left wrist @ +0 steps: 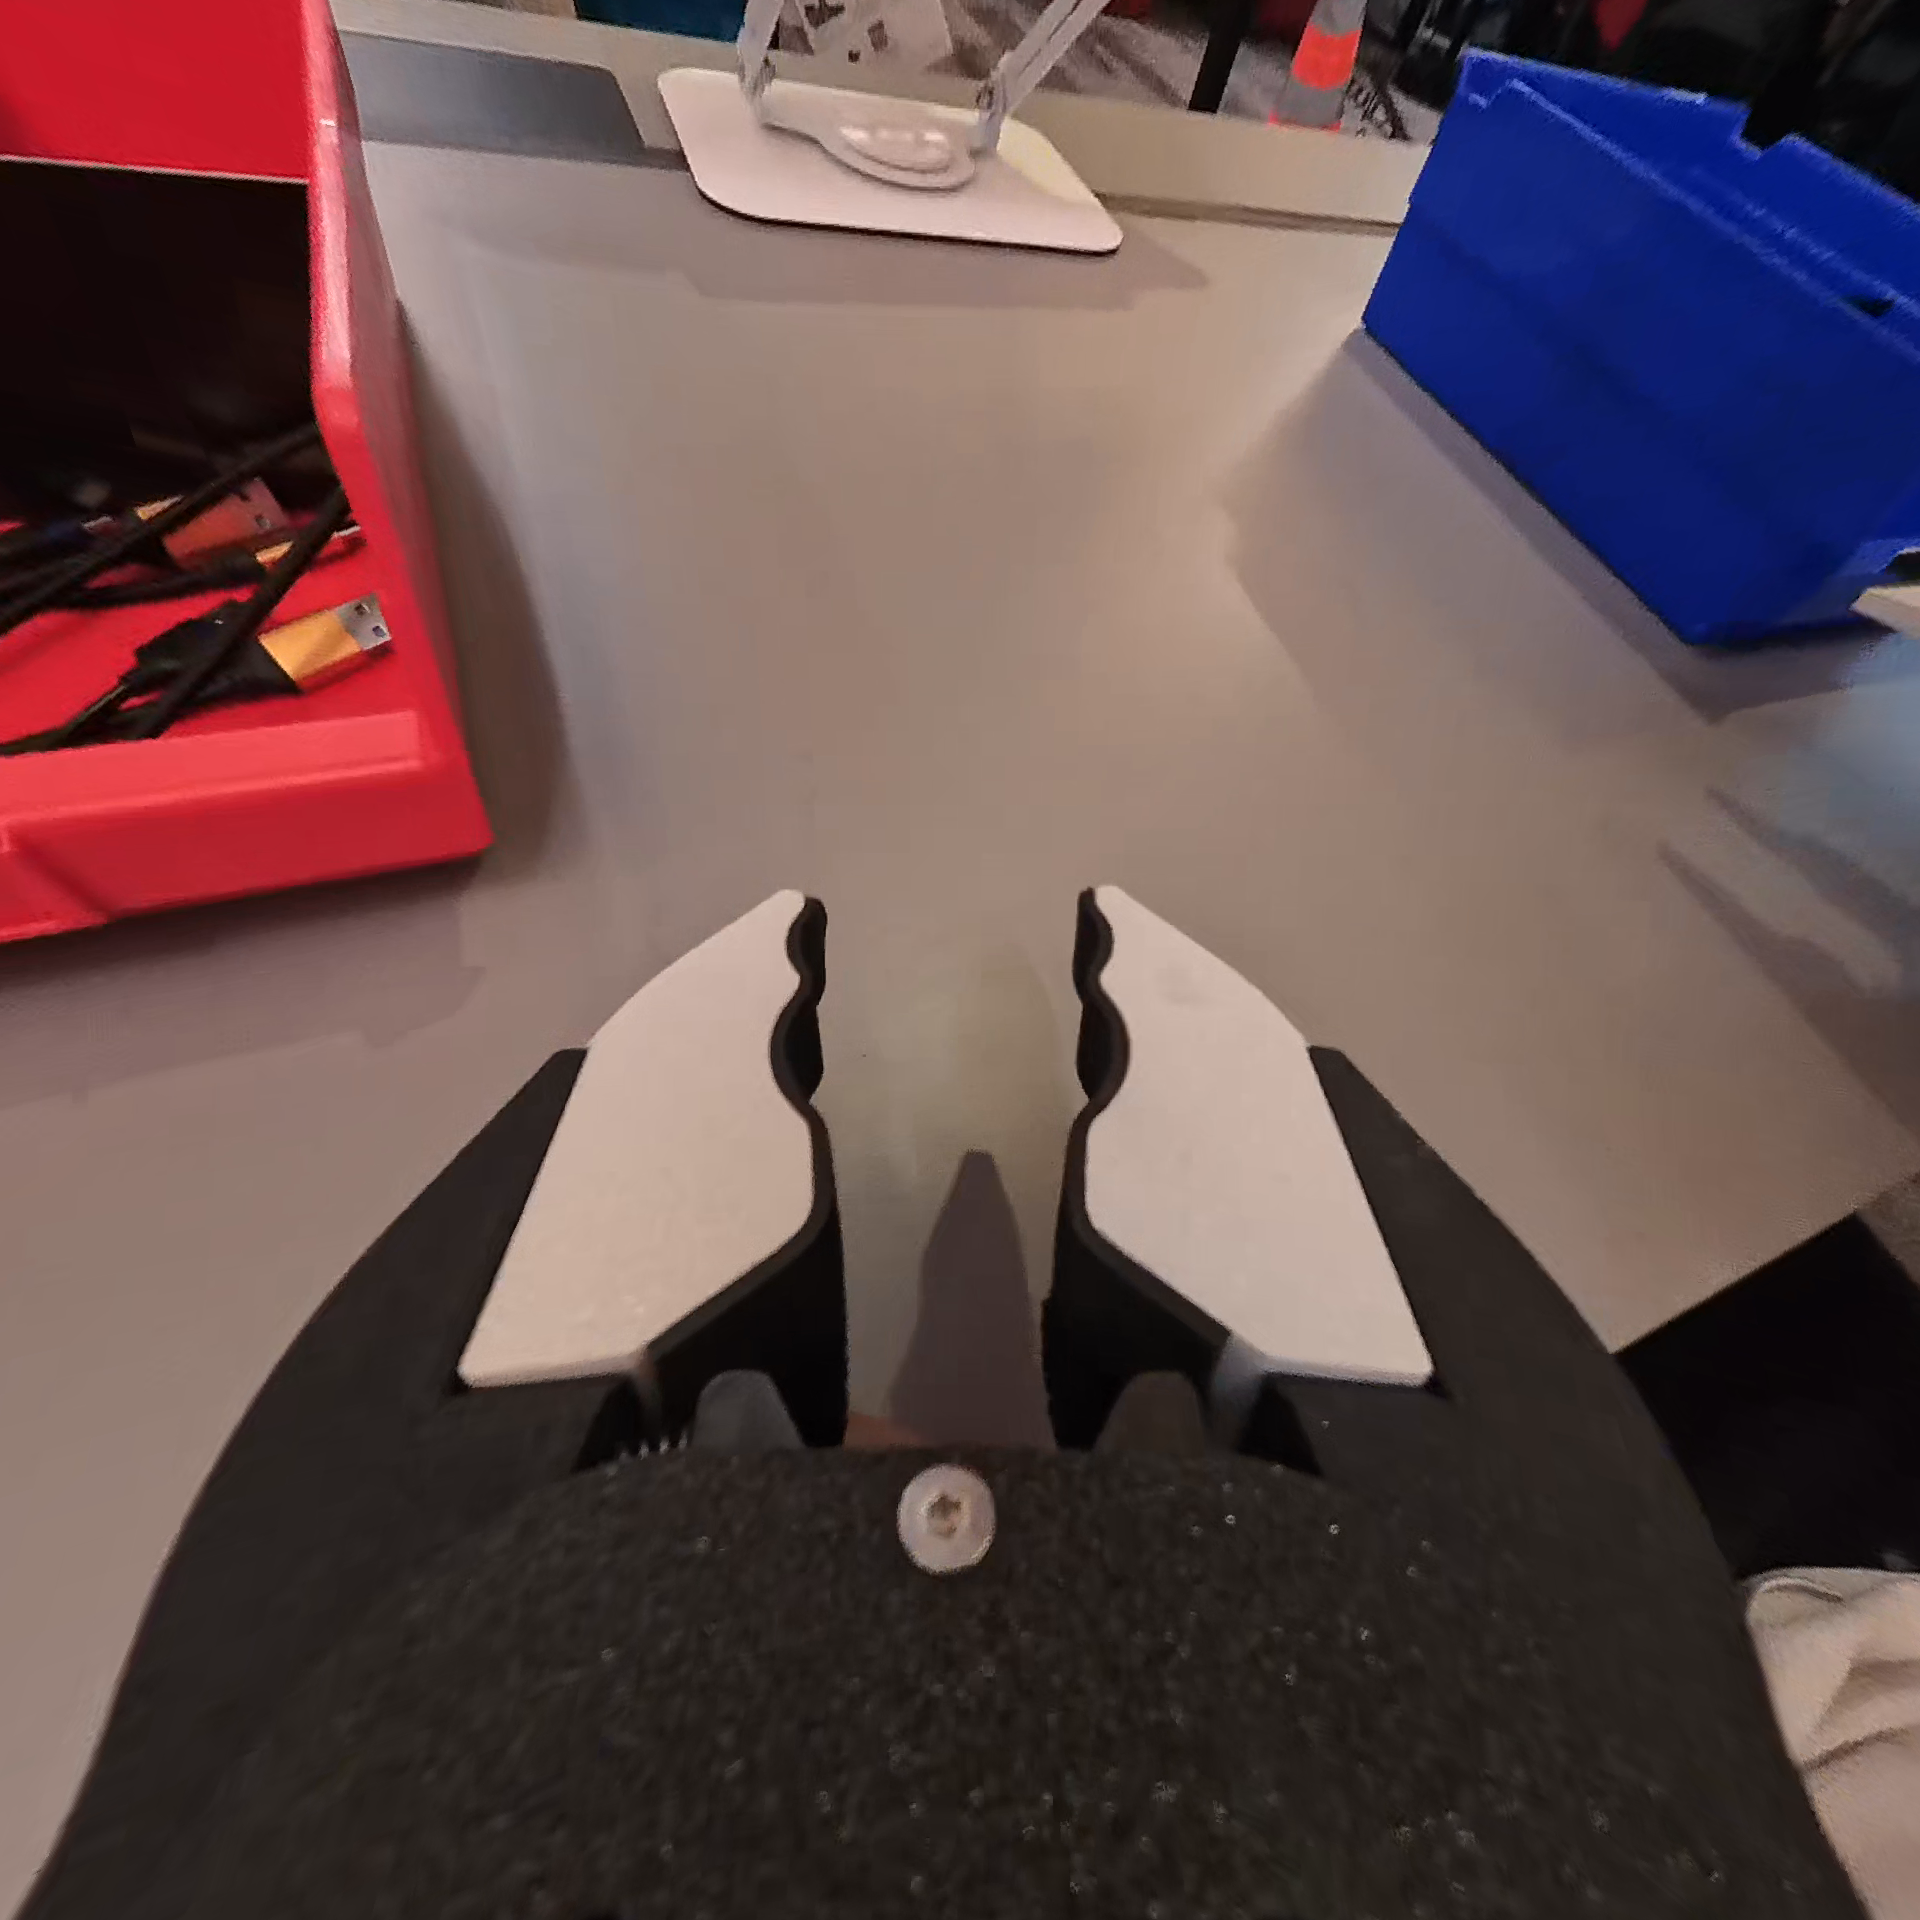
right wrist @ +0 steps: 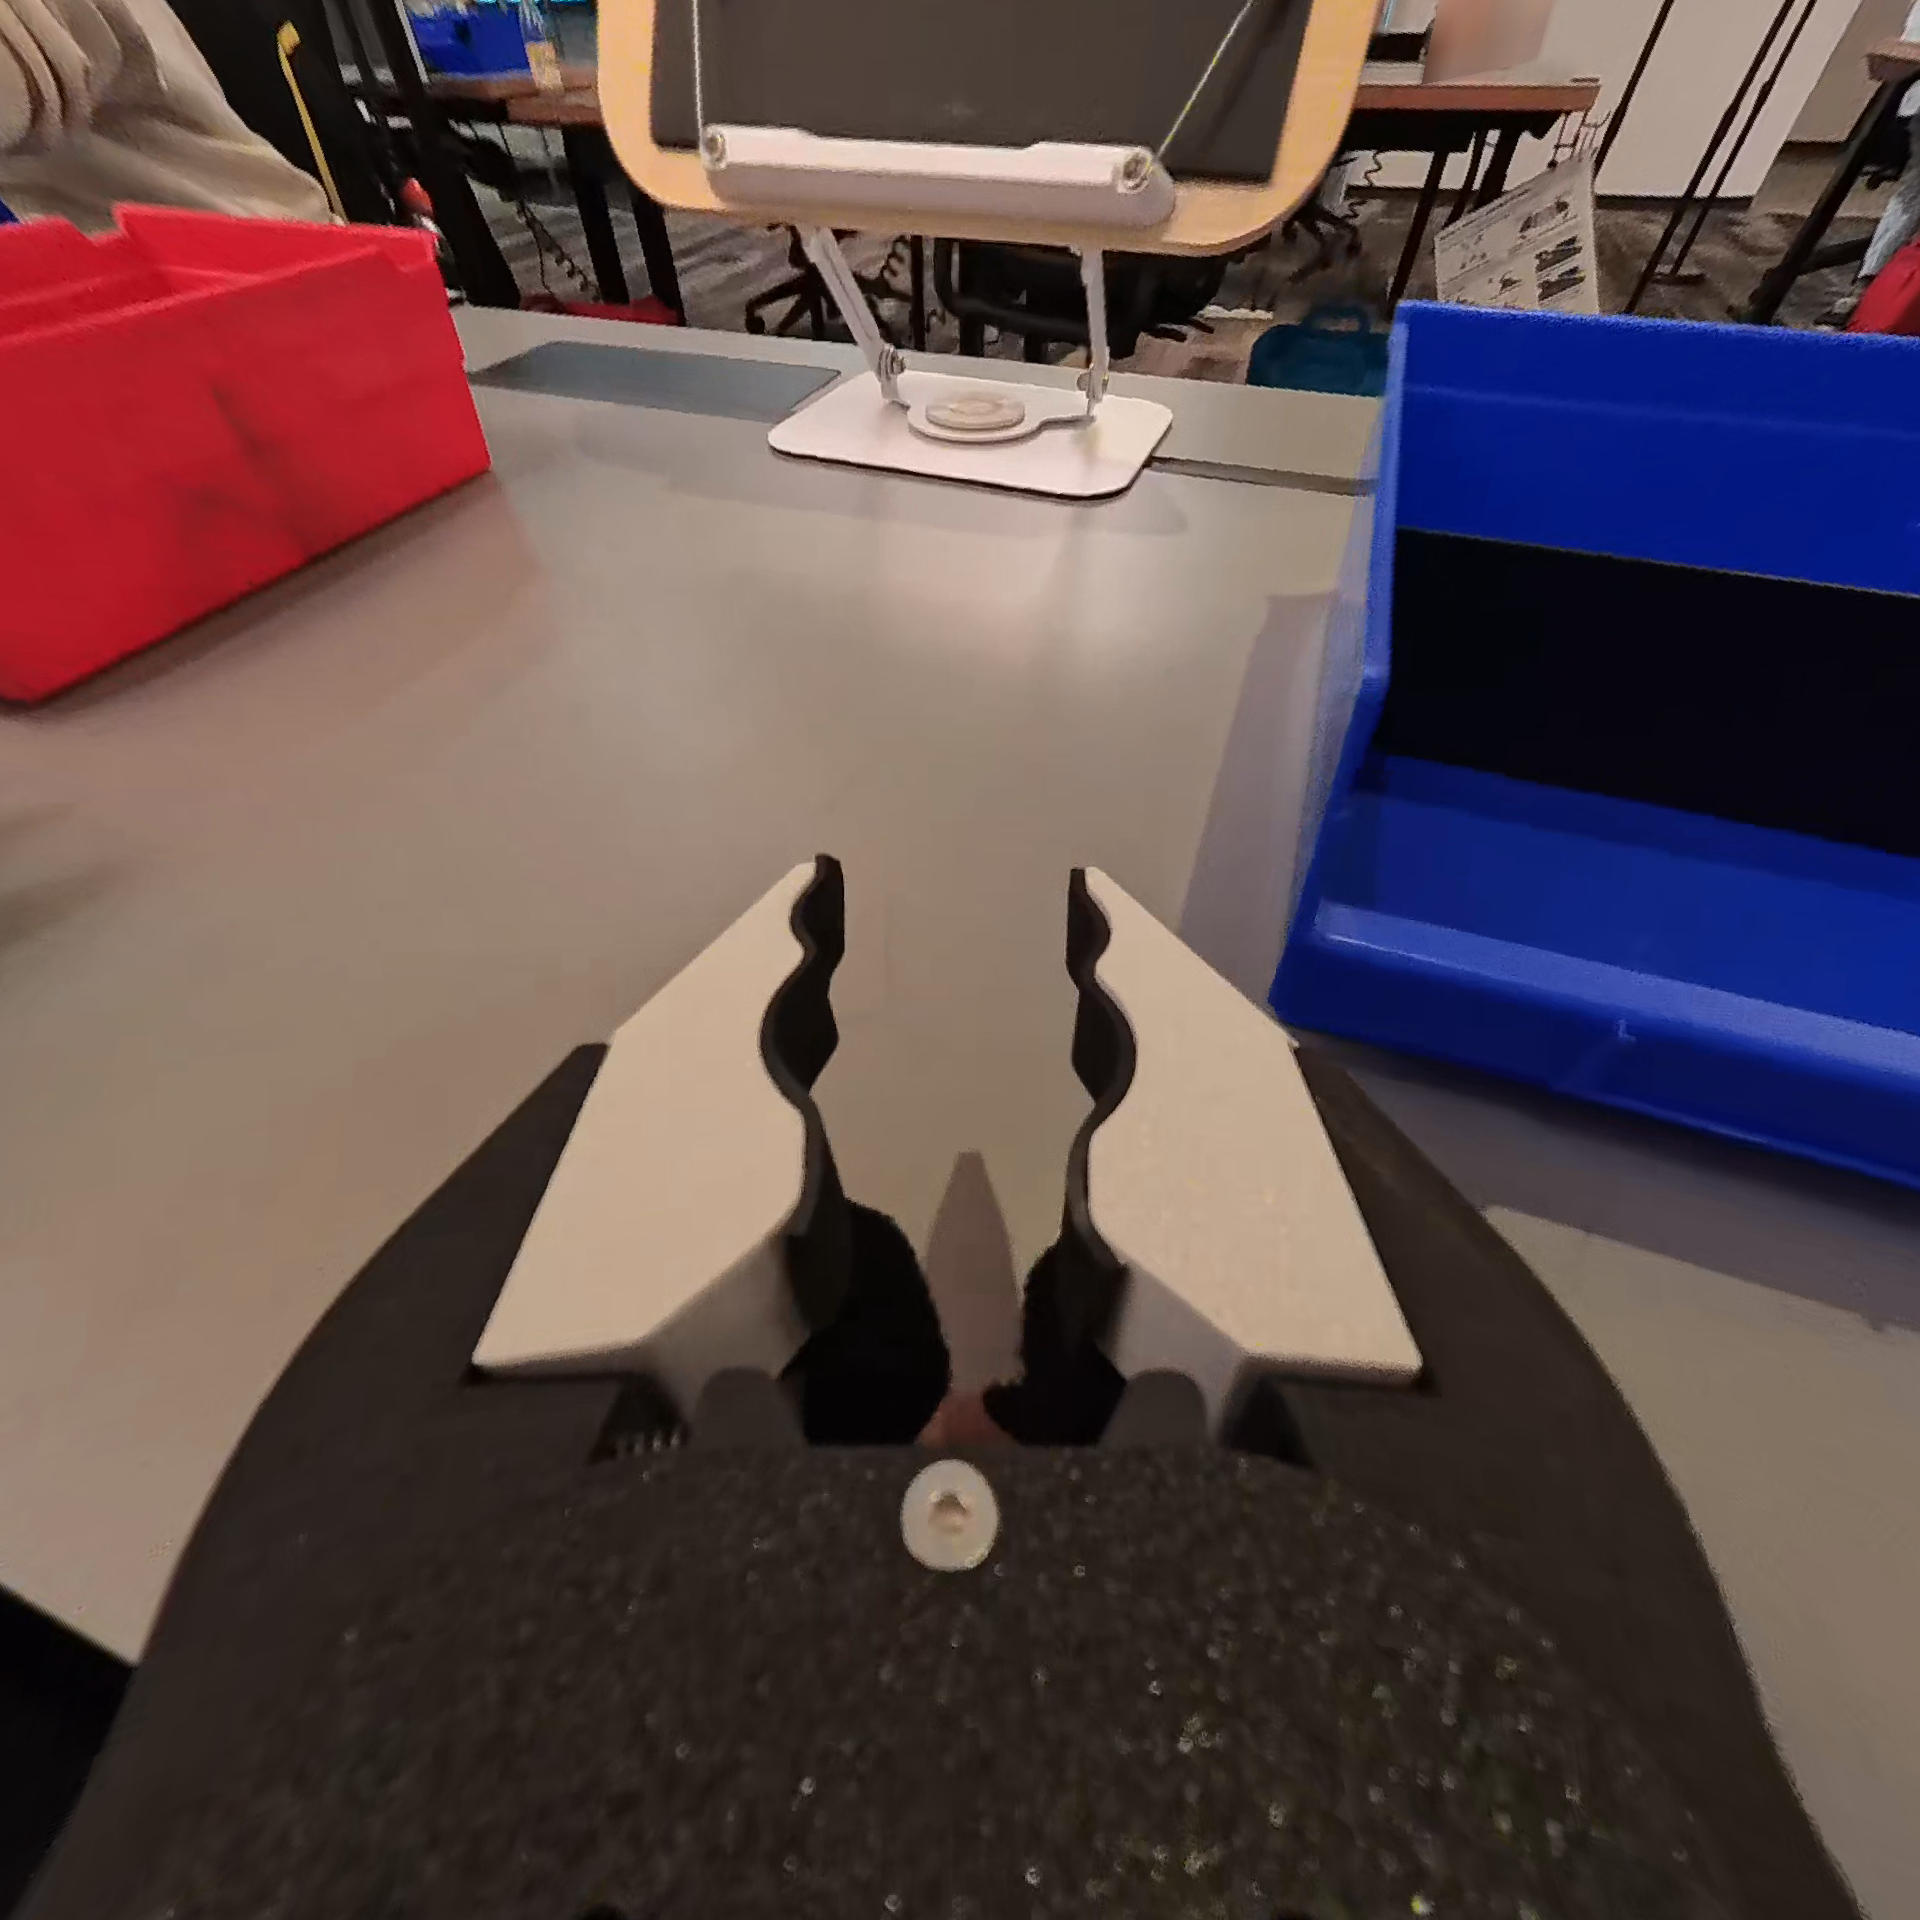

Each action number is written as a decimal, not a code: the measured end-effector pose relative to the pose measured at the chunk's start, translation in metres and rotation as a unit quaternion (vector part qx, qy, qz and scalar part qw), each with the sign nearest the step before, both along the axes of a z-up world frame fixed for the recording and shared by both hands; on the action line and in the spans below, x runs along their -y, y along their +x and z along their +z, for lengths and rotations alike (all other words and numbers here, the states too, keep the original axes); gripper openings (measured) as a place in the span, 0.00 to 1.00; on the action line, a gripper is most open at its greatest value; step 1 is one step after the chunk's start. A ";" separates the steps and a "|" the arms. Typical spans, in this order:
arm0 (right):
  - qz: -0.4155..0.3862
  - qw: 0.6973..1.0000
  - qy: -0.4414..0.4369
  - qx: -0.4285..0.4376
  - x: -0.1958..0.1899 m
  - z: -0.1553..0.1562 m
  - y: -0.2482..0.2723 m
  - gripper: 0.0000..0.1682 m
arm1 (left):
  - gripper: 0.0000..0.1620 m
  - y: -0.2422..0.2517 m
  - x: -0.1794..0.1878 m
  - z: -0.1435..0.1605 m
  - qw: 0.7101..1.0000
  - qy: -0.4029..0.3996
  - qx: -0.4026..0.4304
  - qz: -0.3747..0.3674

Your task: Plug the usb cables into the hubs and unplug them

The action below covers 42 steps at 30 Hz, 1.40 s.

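My left gripper [left wrist: 951, 920] is open and empty, held over the bare grey table [left wrist: 935, 623]. A red bin [left wrist: 405, 665] stands to its left and holds several black USB cables [left wrist: 208, 644] with gold and orange plugs. My right gripper [right wrist: 954, 883] is open and empty over the same table [right wrist: 727, 675]. A blue bin [right wrist: 1621, 987] stands close to its right, with nothing showing in the part of its inside that is in view. The red bin [right wrist: 208, 468] shows at the far left in the right wrist view, and the blue bin [left wrist: 1662, 364] at the far right in the left wrist view.
A white stand [right wrist: 977, 436] with a flat base sits at the table's far edge and carries a tablet-like device [right wrist: 977, 114]. A person's light sleeve [right wrist: 125, 114] shows behind the red bin. Chairs and other tables stand beyond the table. The left gripper's tips are roughly 30 cm from the right gripper's.
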State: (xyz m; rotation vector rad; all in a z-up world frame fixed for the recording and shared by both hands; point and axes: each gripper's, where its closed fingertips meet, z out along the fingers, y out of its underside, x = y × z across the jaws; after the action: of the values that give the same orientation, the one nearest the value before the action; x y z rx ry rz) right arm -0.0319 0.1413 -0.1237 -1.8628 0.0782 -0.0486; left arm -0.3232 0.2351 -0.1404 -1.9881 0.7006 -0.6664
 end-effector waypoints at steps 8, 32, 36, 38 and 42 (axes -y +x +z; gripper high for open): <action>0.013 1.000 -0.022 0.008 -0.002 -0.007 -0.007 0.25 | 0.24 0.006 0.007 -0.001 0.999 -0.017 0.011 -0.038; 0.030 0.998 -0.050 -0.017 -0.005 -0.016 -0.009 0.25 | 0.18 -0.104 -0.188 -0.022 0.890 -0.113 -0.375 -0.232; 0.030 0.998 -0.051 -0.019 -0.005 -0.016 -0.009 0.25 | 0.18 -0.101 -0.196 -0.038 0.872 -0.107 -0.423 -0.224; 0.031 0.998 -0.052 -0.019 -0.005 -0.017 -0.010 0.25 | 0.18 -0.102 -0.201 -0.045 0.868 -0.112 -0.435 -0.210; 0.036 0.998 -0.056 -0.021 -0.004 -0.018 -0.012 0.24 | 0.03 -0.106 -0.204 -0.050 0.867 -0.100 -0.447 -0.196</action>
State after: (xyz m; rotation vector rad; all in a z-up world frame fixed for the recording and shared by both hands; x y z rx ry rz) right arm -0.0441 0.1457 -0.1418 -1.9781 0.0384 0.0371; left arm -0.4296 0.4394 -0.1907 -2.3455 1.6759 0.0282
